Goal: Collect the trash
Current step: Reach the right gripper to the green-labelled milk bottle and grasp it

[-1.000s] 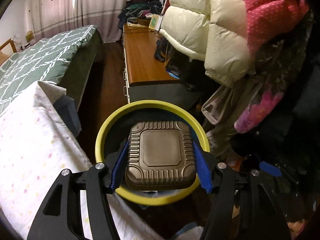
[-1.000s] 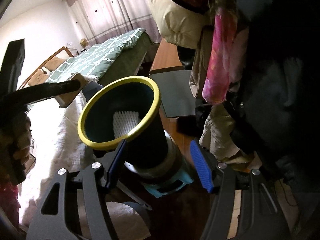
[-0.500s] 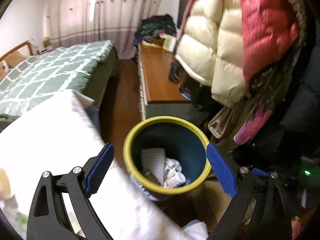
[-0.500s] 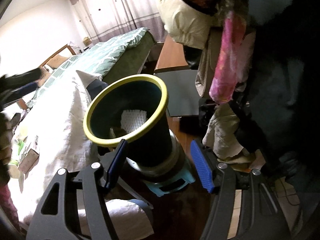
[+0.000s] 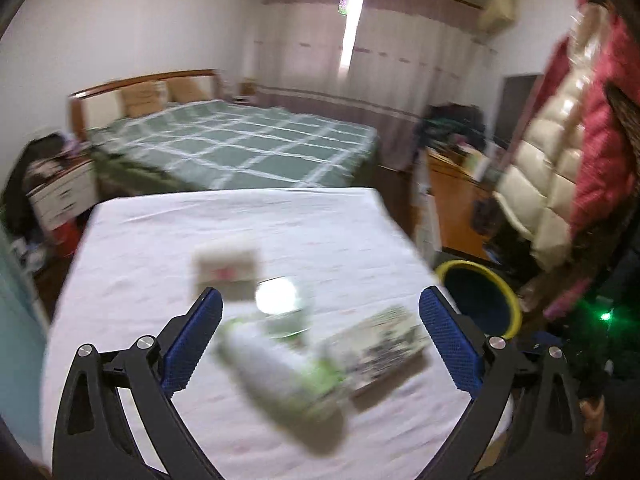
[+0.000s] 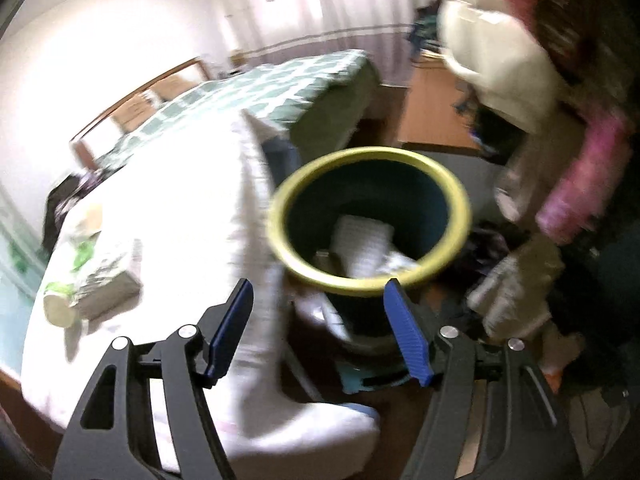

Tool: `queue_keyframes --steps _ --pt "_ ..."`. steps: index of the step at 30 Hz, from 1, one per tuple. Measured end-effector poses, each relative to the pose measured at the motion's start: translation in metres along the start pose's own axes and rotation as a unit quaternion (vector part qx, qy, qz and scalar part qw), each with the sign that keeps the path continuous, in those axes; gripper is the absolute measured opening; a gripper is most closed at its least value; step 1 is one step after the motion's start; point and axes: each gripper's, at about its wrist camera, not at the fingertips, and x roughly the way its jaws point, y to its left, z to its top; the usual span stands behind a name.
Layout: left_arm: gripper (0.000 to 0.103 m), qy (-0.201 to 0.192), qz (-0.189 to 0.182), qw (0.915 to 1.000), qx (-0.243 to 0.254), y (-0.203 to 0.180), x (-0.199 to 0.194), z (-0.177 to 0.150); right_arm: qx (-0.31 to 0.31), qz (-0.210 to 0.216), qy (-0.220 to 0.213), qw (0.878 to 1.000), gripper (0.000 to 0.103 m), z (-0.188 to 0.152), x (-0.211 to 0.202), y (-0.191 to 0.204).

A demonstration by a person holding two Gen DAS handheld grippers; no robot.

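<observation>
Trash remained on the white-covered table (image 5: 240, 232): a green-and-white bottle (image 5: 280, 376) lying on its side, a flat printed carton (image 5: 384, 344) just beside it, a round white-lidded cup (image 5: 280, 300) behind the bottle, and a small pale box (image 5: 226, 268) behind that; all were motion-blurred. Off the table's right corner stood the yellow-rimmed bin (image 6: 368, 220), already holding white crumpled pieces and a pale pad. The left gripper (image 5: 320, 340) hung above the bottle, its jaws having just been opening and now standing wide, with nothing pressed between the blue pads (image 5: 192, 340). The right gripper (image 6: 318, 330) pointed at the bin's near side, jaws partly spread on either side of the bin wall below the rim; whether the pads pressed on it could not be told. Judged step: between deposits, the left gripper reaching for the next item. The next move would call for lowering the left jaws astride the bottle, across its width, before closing.
</observation>
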Motion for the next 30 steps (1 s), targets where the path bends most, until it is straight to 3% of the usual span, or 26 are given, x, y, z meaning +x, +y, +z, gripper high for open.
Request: queue_keyframes --steps 5,9,18,21,27,30 --pt "0.098 0.001 0.039 0.9988 -0.030 0.053 -0.029 -0.026 -0.060 0.061 0.008 0.996 0.067 0.004 0.010 0.070" --pt "0.098 0.006 0.039 0.9981 -0.048 0.079 -0.037 -0.040 -0.104 0.086 0.020 0.991 0.068 -0.002 0.021 0.118" --pt "0.098 0.015 0.026 0.9981 -0.054 0.077 -0.028 -0.051 -0.170 0.104 0.030 0.979 0.069 -0.022 0.029 0.190" --pt "0.098 0.018 0.023 0.9980 -0.055 0.076 -0.024 -0.052 -0.177 0.131 0.021 0.975 0.069 -0.024 0.025 0.206" --pt "0.098 0.009 0.031 0.9976 -0.061 0.084 -0.031 -0.052 -0.244 0.190 0.007 0.951 0.069 -0.029 0.011 0.248" --pt "0.098 0.002 0.035 0.9973 -0.064 0.087 -0.037 -0.052 -0.293 0.188 -0.001 0.937 0.069 -0.036 0.016 0.272"
